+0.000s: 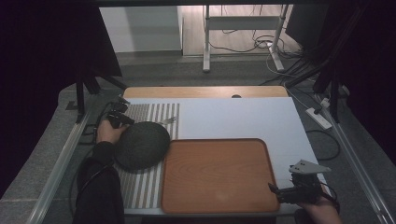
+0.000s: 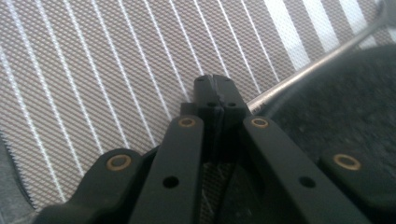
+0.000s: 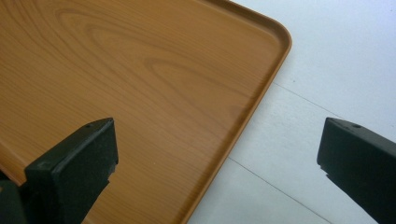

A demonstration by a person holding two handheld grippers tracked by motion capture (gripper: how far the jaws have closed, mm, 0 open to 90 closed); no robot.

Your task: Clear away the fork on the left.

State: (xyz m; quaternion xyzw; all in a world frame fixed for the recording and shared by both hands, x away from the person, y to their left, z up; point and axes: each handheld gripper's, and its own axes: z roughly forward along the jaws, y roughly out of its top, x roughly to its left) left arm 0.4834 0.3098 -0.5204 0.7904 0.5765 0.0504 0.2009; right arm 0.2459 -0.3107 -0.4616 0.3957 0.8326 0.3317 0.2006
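1. Gripping looks like the step in hand: the metal utensil [image 1: 169, 120] lies on the striped placemat [image 1: 144, 186], and in the left gripper view its thin handle [image 2: 317, 60] runs in from the upper right and ends right at the tips of your left claw [image 2: 215, 81].
2. Your left claw [image 1: 122, 120] is pressed together, tip against tip. Whether the handle's end is actually pinched between the pads or just lies against them, I cannot tell.
3. The dark grey dome [image 1: 140, 144] sits touching or just beside the claw's right jaw, and in the left gripper view it [image 2: 345, 116] covers part of the handle's length.
4. Your next move, as I judge it, calls for a slow, low draw along the handle's own line, away from the dome. Check first that the utensil follows the claw. If it stays put, spread the jaws and bite again farther up the handle.
5. Watch the dome: it is close enough to the jaw that a sideways pull could nudge it across the placemat [image 2: 93, 70].
6. Your right claw [image 1: 273, 188] is spread wide with nothing between the jaws. It hovers over the near corner of the wooden tray [image 1: 215, 177], one jaw above the wood [image 3: 140, 70] and the other above the white table [image 3: 336, 70]. The tray's bare floor lies directly ahead of it.
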